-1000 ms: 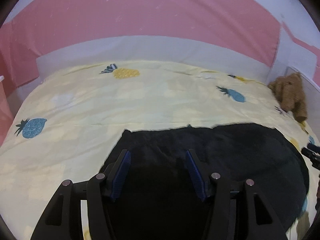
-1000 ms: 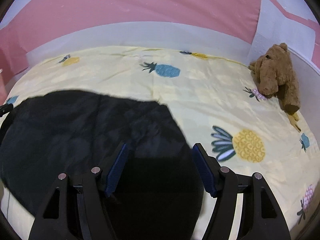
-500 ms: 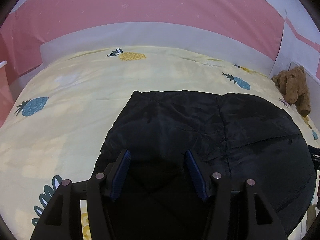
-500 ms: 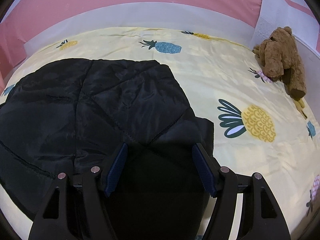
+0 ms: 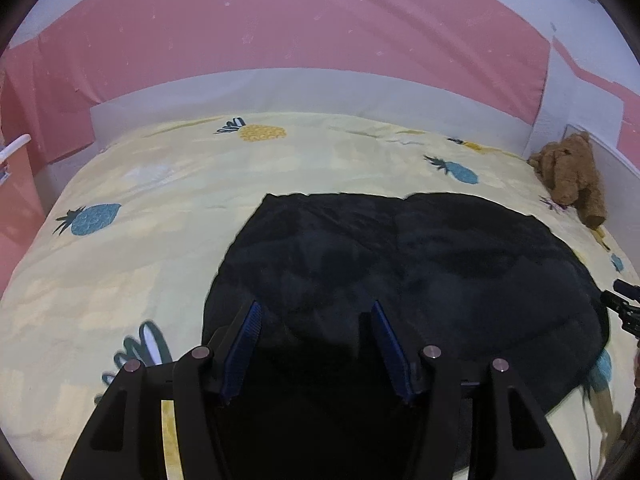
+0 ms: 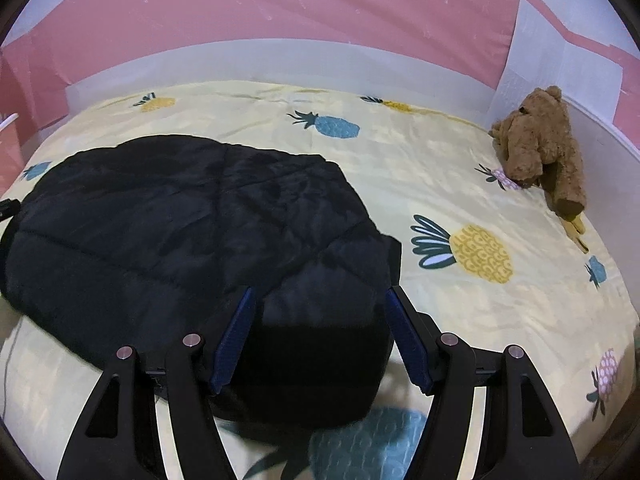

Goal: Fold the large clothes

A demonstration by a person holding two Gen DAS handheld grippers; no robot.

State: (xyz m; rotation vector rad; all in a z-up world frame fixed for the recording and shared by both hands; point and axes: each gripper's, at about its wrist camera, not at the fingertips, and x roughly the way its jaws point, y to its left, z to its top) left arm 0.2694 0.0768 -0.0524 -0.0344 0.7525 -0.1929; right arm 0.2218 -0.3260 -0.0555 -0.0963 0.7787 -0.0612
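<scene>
Two hand-held grippers hang over the black quilted jacket (image 6: pixel 192 232), which lies on the bed (image 6: pixel 460 160) with its pineapple-print sheet. We take the jacket as our landmark. We see the left hand-held gripper (image 5: pixel 316 320) above the jacket's near left part, its blue pads spread apart with dark fabric showing between them but not pressed by either pad. We see the right hand-held gripper (image 6: pixel 320 308) at the jacket's near right corner, jaws likewise standing wide, with the thick folded edge of the jacket lying between the pads; we cannot tell whether they touch it. Beyond the jacket's right side, by the bed's far corner, a brown plush toy (image 6: pixel 540 148) leans against the pale wall.
</scene>
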